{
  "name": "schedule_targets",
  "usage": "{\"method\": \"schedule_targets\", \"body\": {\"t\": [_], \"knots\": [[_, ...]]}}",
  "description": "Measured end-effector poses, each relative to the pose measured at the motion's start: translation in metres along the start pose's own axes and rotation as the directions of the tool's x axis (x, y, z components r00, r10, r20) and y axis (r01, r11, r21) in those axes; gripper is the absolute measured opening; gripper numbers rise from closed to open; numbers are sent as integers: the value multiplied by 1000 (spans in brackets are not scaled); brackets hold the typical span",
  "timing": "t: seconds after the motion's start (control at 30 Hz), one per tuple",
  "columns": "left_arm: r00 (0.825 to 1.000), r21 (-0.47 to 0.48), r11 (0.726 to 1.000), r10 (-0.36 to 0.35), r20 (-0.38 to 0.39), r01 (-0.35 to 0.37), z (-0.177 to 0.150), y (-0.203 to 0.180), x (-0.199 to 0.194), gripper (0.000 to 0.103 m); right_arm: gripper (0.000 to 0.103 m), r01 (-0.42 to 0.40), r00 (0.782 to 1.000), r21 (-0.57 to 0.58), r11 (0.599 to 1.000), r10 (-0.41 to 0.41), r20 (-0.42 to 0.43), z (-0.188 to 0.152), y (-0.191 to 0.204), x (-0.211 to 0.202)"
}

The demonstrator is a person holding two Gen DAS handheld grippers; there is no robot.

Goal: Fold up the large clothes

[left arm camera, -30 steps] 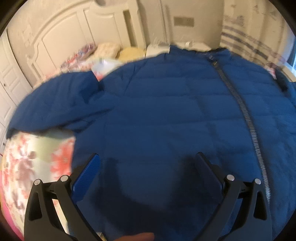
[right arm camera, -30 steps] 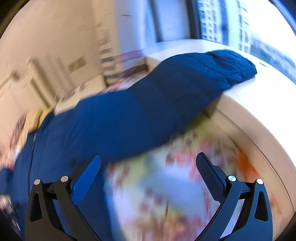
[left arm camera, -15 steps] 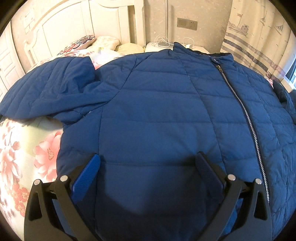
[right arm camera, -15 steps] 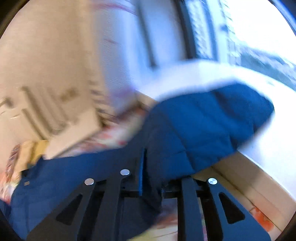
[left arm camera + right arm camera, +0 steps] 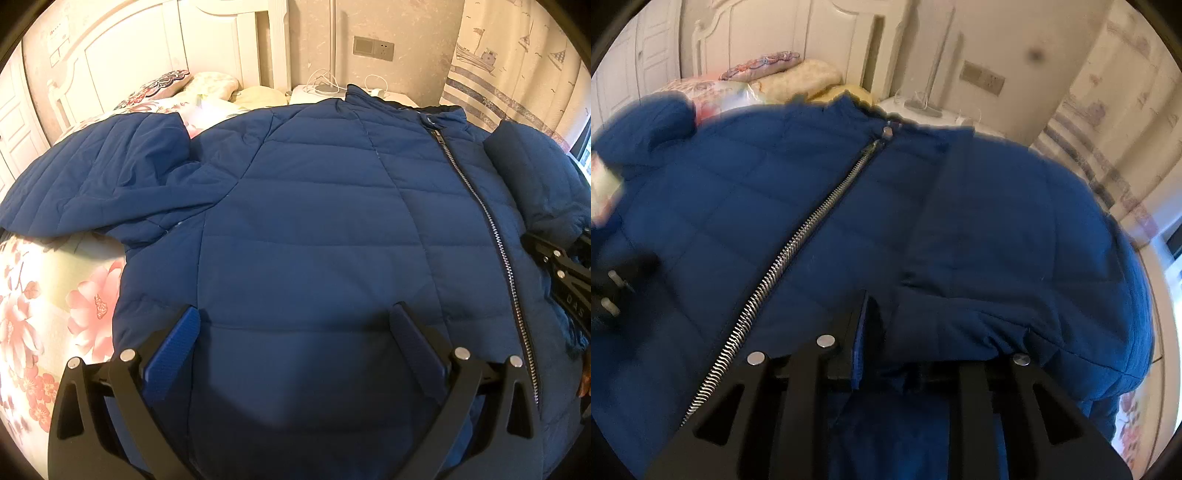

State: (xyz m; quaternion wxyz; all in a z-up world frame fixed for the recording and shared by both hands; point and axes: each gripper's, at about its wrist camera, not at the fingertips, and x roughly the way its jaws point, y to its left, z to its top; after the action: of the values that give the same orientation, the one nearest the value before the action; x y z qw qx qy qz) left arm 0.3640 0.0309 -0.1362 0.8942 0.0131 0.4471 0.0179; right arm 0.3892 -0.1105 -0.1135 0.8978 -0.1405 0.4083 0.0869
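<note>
Left wrist view, blue quilted jacket point(image 5: 314, 229) spread zipper-up across the flowered bed point(image 5: 44, 314), left claw point(image 5: 295, 350) released — spread wide above its hem, right claw point(image 5: 882, 343) clenched on the folded-in sleeve point(image 5: 1015, 258) — jaws just eased slightly.

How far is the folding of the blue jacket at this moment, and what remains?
Early. Done: the jacket lies front up on the bed, zipper closed. In hand: the right claw grips one sleeve, drawn across the front; its jaws have just been opening slightly, cuff between them. Left: the other sleeve lies spread out, the left claw hovers open, and the body is unfolded.
</note>
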Motion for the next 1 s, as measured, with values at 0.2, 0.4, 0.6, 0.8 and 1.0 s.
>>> {"method": "schedule_targets", "body": {"t": [0.2, 0.4, 0.6, 0.8, 1.0], "knots": [[1000, 0, 1000, 1, 1, -1, 0, 0, 0, 101, 88, -129, 992, 133, 983, 130, 1, -25, -25, -60], [1000, 54, 998, 7, 28, -9, 3, -17, -18, 100, 72, -85, 995, 292, 953, 66, 72, -94, -65, -109], [961, 416, 909, -126, 247, 12, 38, -154, -92, 101, 56, -77, 997, 493, 867, 55, 57, -147, -88, -100], [952, 640, 761, -264, 155, 107, 72, -296, -87, 96, 50, -107, 994, 551, 828, 75, 81, -159, -93, -94], [980, 826, 563, -180, 88, 29, 30, -377, -51, 83, 50, -126, 992, 561, 818, 93, 87, -159, -95, -92]]}}
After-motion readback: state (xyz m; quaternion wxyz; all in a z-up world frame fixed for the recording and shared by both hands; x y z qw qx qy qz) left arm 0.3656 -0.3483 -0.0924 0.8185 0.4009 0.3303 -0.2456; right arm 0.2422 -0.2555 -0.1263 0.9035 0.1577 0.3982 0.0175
